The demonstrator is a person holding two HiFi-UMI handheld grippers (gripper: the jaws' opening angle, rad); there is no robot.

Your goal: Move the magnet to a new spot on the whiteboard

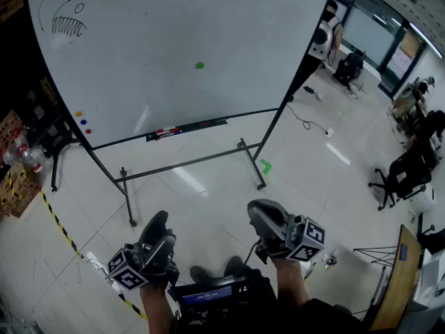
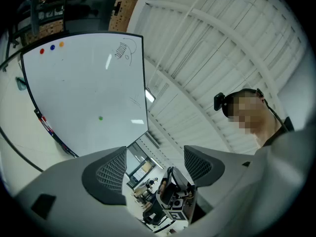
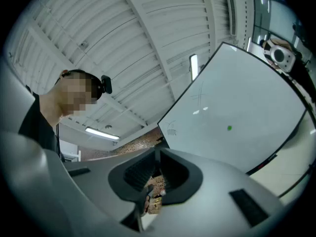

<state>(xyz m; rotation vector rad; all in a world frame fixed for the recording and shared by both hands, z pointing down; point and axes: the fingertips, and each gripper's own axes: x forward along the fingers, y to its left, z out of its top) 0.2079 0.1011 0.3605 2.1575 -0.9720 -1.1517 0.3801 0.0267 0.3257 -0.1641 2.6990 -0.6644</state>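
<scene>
A small green magnet [image 1: 199, 65] sticks near the middle of the whiteboard [image 1: 153, 82], which stands on a wheeled frame. It also shows as a green dot in the left gripper view [image 2: 100, 118] and in the right gripper view [image 3: 229, 128]. Both grippers are held low by my body, far from the board. My left gripper [image 1: 158, 223] has its jaws apart with nothing between them [image 2: 154, 166]. My right gripper [image 1: 261, 211] has its jaws together and holds nothing [image 3: 157, 171].
Red, blue and orange magnets [image 1: 83, 122] sit at the board's lower left, with markers on its tray [image 1: 167, 132]. Boxes and bottles [image 1: 17, 165] and striped floor tape [image 1: 59, 225] lie left. Office chairs [image 1: 403, 176] and a person [image 1: 334, 26] are at the right.
</scene>
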